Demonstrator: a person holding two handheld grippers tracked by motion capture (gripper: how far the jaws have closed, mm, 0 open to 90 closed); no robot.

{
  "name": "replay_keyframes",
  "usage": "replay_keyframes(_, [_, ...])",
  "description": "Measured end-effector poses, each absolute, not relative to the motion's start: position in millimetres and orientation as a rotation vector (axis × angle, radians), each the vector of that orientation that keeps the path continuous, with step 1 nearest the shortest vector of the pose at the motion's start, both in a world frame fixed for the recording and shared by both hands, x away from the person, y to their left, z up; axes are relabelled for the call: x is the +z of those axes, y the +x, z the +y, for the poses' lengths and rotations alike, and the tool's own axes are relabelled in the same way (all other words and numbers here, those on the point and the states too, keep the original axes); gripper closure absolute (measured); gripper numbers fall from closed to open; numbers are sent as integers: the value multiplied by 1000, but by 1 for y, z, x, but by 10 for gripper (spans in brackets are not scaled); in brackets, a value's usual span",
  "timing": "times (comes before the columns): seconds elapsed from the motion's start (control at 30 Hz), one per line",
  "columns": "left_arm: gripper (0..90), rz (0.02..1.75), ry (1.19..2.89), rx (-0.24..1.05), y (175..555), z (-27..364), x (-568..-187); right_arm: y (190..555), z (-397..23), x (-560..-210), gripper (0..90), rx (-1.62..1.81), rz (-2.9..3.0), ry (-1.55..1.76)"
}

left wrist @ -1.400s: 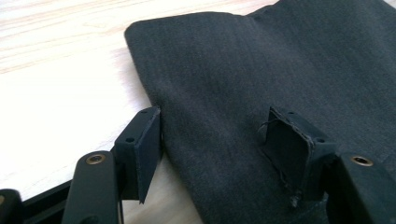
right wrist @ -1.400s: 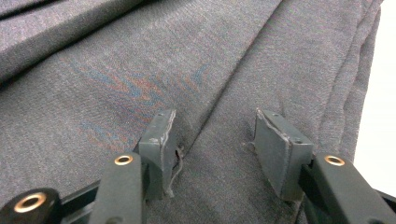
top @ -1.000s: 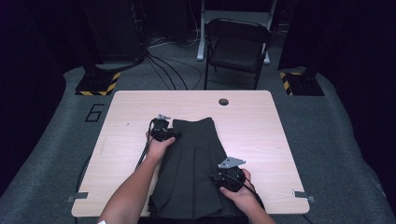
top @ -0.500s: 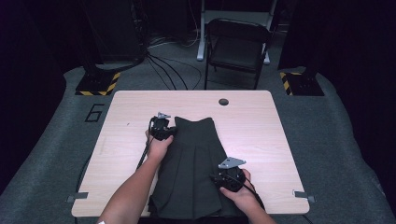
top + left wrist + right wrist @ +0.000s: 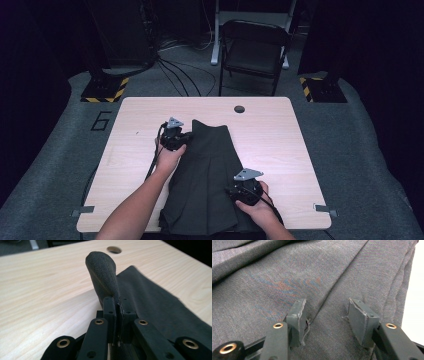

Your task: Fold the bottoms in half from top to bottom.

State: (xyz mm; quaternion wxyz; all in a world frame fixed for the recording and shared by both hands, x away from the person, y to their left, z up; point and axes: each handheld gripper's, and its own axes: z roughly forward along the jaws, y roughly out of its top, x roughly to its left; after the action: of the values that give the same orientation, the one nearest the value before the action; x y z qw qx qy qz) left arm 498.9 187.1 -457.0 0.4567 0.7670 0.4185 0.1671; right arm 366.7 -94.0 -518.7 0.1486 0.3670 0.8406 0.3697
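Observation:
A dark grey pleated skirt (image 5: 210, 175) lies on the light wooden table (image 5: 280, 135), its hem hanging over the near edge. My left gripper (image 5: 176, 136) is at the skirt's far left corner. In the left gripper view my left gripper (image 5: 117, 305) is shut on a fold of the skirt (image 5: 102, 272), which stands up above the jaws while the rest of the cloth (image 5: 160, 310) trails to the right. My right gripper (image 5: 244, 189) rests on the skirt's near right part. Its jaws (image 5: 327, 312) stand open on flat cloth (image 5: 287, 277), pinching nothing.
A round cable hole (image 5: 239, 108) sits near the table's far edge. A folding chair (image 5: 255, 50) stands behind the table, with cables (image 5: 175, 70) and stand bases with yellow-black tape (image 5: 105, 90) on the floor. Bare wood lies left and right of the skirt.
My left gripper has closed on the skirt's far left corner and raised it a little, so the corner now peaks up. The right hand has stayed put.

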Motion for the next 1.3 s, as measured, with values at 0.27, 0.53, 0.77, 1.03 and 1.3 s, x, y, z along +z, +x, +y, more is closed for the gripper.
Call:
replay_keyframes(0.27, [859,870,1903,411,474,176,-440,367,-94,-519,486,1062,2423,1053])
replay_keyframes(0.53, [859,730,1921,375,446,167,-433,368,-94,-518,489,1049,2427,1042])
replay_keyframes(0.77, [860,607,1955,355,423,168,-426,368,-93,-518,505,1044,2421,1061])
replay_keyframes(1.03, [860,519,1986,332,399,176,-425,368,-93,-517,531,1033,2418,1074])
replay_keyframes(1.3, [860,435,2052,269,367,182,-441,369,-93,-517,552,1023,2418,1070])
